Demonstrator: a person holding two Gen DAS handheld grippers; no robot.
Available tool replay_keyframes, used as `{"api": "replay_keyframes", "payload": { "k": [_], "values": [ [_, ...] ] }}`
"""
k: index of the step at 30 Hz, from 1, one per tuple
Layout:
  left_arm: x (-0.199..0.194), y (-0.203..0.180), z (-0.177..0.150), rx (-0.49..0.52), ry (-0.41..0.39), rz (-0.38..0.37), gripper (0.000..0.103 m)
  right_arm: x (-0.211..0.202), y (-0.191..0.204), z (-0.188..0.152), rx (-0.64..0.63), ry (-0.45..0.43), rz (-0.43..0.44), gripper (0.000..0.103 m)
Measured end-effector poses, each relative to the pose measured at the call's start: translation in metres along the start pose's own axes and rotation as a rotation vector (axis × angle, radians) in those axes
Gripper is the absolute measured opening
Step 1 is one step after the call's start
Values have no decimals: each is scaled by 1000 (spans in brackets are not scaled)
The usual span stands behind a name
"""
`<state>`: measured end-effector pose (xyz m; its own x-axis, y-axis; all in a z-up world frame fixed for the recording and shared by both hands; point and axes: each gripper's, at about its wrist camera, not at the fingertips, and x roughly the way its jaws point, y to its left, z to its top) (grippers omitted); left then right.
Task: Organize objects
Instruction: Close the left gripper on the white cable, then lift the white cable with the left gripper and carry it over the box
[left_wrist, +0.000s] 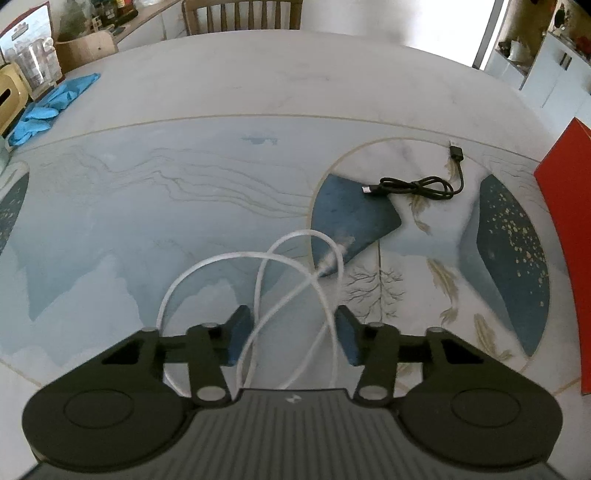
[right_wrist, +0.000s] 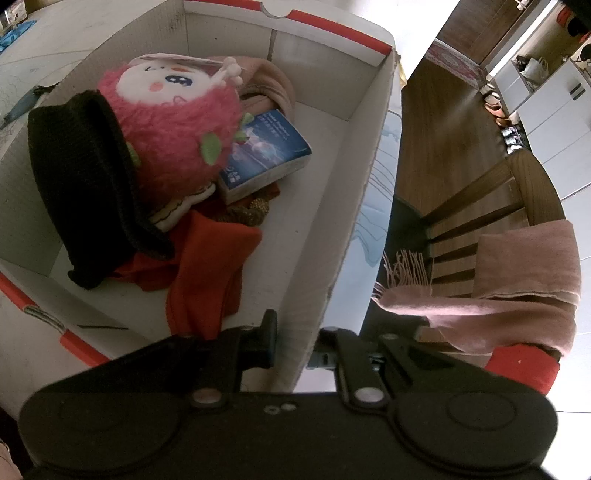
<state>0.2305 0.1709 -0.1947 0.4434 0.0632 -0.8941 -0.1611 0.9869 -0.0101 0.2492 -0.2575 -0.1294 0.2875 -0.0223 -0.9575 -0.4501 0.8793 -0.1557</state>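
A: L wrist view, what's the surface?

B: Table (left_wrist: 258, 85) w/ a printed mat, pale blue/white landscape, dark blue shapes, gold specks, thin gold curved lines. Far part is plain whitish.

A: Task items on it?

B: White cable (left_wrist: 295, 266), looped loosely on the mat, loops running between the fingers of the left gripper (left_wrist: 293, 338). Black USB cable (left_wrist: 424, 184) further off, to the right, coiled w/ one plug end stretched out toward the far edge. Well apart from the white one.

A: L tongs state?

B: Part spread, blue pads either side of the white loops, visible gap, not pinching it. No earlier frame so just that.

A: Room around?

B: Wooden chair (left_wrist: 243, 14) at the far side. Blue gloves (left_wrist: 48, 107) at the left edge, clutter behind them, too blurred to name. Red box side (left_wrist: 569, 221) at the right edge. White cabinets far right.

A: R wrist?

B: Right gripper (right_wrist: 295, 347) clenched on the cardboard box wall (right_wrist: 343, 236), one finger inside, one outside. Box is white inside, red trim on the rim.

A: Contents?

B: Pink plush toy (right_wrist: 177, 136), black knit hat (right_wrist: 85, 184), blue pack (right_wrist: 266, 151), red cloth (right_wrist: 207, 269), pinkish fabric at the back.

A: Beyond the box?

B: Wood floor, wooden chair w/ pink scarf (right_wrist: 517, 291) draped over it, fringe hanging. Shoes by white cabinets, small.
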Motion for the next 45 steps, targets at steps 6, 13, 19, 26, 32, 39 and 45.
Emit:
{"api": "replay_keyframes", "payload": {
  "k": [6,13,19,26,32,39,45],
  "values": [
    [-8,1,-1,2,-11,-28,7,-2,3,1,-4,-2,-1,12],
    [-20,-3,-1,4,-25,-69,6,-4,5,3,-4,-7,-1,12],
    [-36,-5,-2,-19,-52,-111,6,-6,5,2,-8,-13,-2,12],
    [-79,-16,7,-5,-122,-180,6,-6,5,1,-9,-14,-2,12],
    [-119,-36,24,38,-202,-251,6,-6,5,1,-15,-18,0,10],
    [-149,-72,48,115,-242,-360,6,-6,5,1,-16,-20,2,10],
    [-172,-127,69,276,-268,-430,6,-6,5,0,-21,-21,4,10]
  ]
}}
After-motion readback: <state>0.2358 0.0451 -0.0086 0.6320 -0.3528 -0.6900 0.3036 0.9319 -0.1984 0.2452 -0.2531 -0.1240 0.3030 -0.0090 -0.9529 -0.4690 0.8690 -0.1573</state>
